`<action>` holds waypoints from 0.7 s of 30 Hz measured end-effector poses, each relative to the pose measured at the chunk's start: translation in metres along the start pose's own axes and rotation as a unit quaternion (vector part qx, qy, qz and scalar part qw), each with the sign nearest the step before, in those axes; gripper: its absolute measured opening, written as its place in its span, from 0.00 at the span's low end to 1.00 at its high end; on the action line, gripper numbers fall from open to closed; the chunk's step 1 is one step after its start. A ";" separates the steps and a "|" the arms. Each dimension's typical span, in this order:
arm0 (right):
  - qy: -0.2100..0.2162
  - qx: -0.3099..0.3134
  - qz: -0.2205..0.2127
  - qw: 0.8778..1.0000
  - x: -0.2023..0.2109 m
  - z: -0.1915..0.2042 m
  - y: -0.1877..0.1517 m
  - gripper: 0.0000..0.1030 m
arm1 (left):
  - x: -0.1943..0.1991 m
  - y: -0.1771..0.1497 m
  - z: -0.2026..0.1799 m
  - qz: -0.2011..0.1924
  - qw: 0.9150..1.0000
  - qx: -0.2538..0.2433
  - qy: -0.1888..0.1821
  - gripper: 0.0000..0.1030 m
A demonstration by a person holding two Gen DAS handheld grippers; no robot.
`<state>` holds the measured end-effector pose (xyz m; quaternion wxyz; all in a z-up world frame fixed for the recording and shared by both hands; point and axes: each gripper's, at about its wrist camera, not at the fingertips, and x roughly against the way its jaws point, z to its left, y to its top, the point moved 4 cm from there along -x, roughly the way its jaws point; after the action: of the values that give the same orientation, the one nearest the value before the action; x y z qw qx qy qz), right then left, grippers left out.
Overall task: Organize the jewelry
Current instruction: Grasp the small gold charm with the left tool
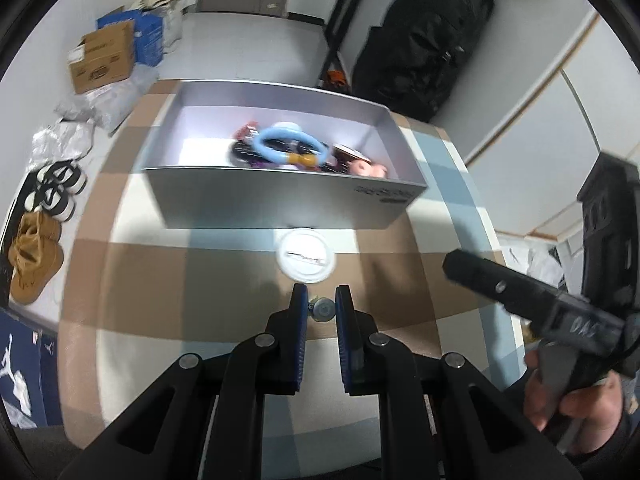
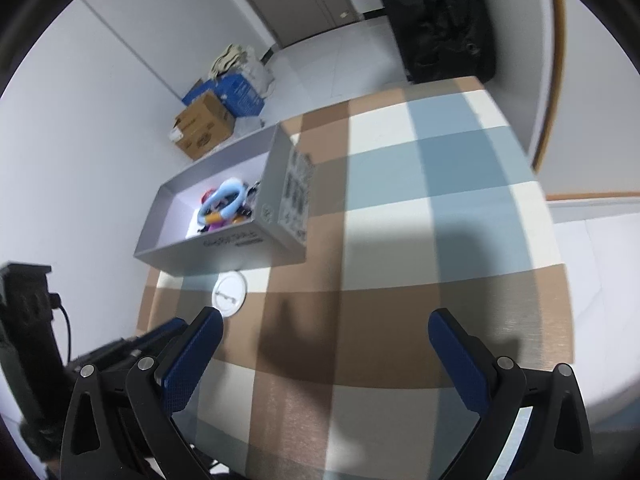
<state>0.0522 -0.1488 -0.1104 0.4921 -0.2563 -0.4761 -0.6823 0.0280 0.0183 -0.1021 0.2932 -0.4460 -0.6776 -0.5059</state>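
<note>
Left claw (image 1: 321,308): clamped on small round trinket (image 1: 322,309). Right claw (image 2: 325,326): spread wide, nothing held. Grey box (image 1: 280,196): jewelry contained.

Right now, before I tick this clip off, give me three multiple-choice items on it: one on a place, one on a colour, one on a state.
1. Where is the white round disc?
A. Inside the grey box
B. On the checked cloth, just in front of the grey box
C. On the floor by the shoes

2. What colour is the big ring in the box?
A. Light blue
B. Green
C. Red

3. How does the right tool stand?
A. Shut on the disc
B. Shut on nothing
C. Open, nothing between its fingers

Answers:
1 B: the disc lies on the cloth beside the box's near wall.
2 A: both views show a pale blue hoop.
3 C: its blue fingers stand wide apart over bare cloth.
</note>
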 end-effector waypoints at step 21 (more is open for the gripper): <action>-0.027 0.166 0.015 0.986 -0.066 0.090 -0.010 0.81 | 0.018 0.014 0.059 -0.021 0.994 0.104 -0.027 0.09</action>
<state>0.0580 -0.0385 -0.1305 0.5250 -0.1966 -0.5921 -0.5789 0.0364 0.0806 -0.0995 0.3083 -0.4124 -0.7435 -0.4268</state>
